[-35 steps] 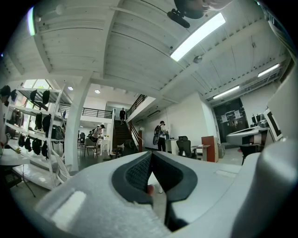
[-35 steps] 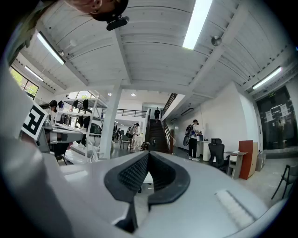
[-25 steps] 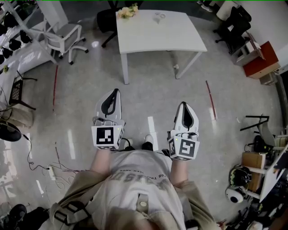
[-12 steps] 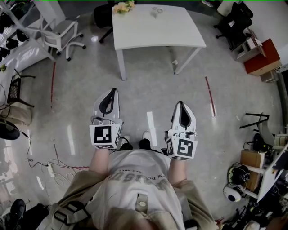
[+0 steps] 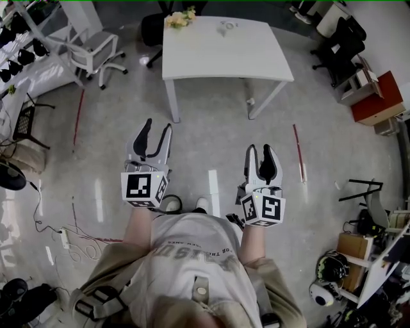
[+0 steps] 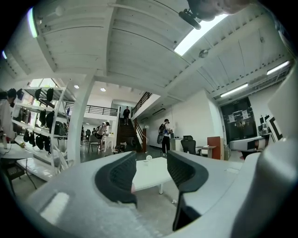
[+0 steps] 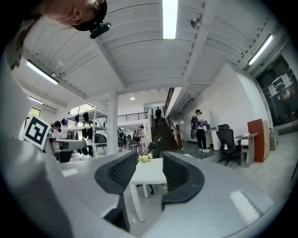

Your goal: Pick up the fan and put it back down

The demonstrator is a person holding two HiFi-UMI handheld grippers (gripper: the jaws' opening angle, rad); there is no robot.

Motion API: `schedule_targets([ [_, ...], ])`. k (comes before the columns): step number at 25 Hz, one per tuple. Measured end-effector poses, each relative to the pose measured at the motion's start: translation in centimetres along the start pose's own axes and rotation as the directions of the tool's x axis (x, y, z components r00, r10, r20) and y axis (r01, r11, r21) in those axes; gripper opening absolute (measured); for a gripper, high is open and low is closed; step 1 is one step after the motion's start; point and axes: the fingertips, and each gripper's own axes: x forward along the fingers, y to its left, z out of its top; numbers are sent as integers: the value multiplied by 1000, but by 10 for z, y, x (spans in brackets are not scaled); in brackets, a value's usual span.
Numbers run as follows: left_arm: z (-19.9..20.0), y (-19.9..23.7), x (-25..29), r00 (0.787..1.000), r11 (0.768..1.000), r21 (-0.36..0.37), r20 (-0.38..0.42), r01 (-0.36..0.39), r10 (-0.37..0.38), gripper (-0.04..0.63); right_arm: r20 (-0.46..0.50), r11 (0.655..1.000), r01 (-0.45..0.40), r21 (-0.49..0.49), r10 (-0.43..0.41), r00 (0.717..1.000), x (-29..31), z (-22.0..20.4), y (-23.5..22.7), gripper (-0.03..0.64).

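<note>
Currently the step in hand looks like the approach: the person stands on the floor short of the white table (image 5: 224, 54), with both tools held level and aimed at it. The left gripper (image 5: 157, 125) is opening, its 2 jaws spread with nothing between them but a view of the table. The right gripper (image 5: 259, 149) is opening likewise and is just as empty. The fan is probably the small pale object (image 5: 225, 25) near the middle of the table's far edge, while a bunch of flowers (image 5: 180, 17) lies at the table's far-left corner; the object is too small here to be sure of its shape. To do this well, I would walk up to the table's near edge first, since the object sits well beyond either tool from this spot. Choose 1 gripper, perhaps the right, which looks slightly nearer the object's part of the table, and have its jaws fully spread before arriving. Come in level over the tabletop, keep clear of the flowers, and close on the stand or body rather than on a thin grille or blade. Lift only enough to clear the table, keep the fan upright, and set it down on the same bare patch of the table before letting go
</note>
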Motion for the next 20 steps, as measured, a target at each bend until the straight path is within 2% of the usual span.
schedule_targets([
  [2, -1, -9, 7, 1000, 1000, -8, -1, 3, -3, 246, -2, 999, -30, -14, 30, 1000, 5, 1, -6, 198],
  [6, -2, -31, 19, 1000, 1000, -12, -4, 5, -6, 266, -1, 997, -74, -35, 74, 997, 10, 3, -25, 253],
  [12, -7, -53, 29, 1000, 1000, -7, -16, -9, 9, 300, -2, 992, -121, -27, 121, 993, 15, 0, -51, 267],
  [20, -18, -62, 37, 998, 1000, 4, -60, -7, 7, 316, -18, 992, -124, -1, 124, 992, 26, -6, -72, 268],
])
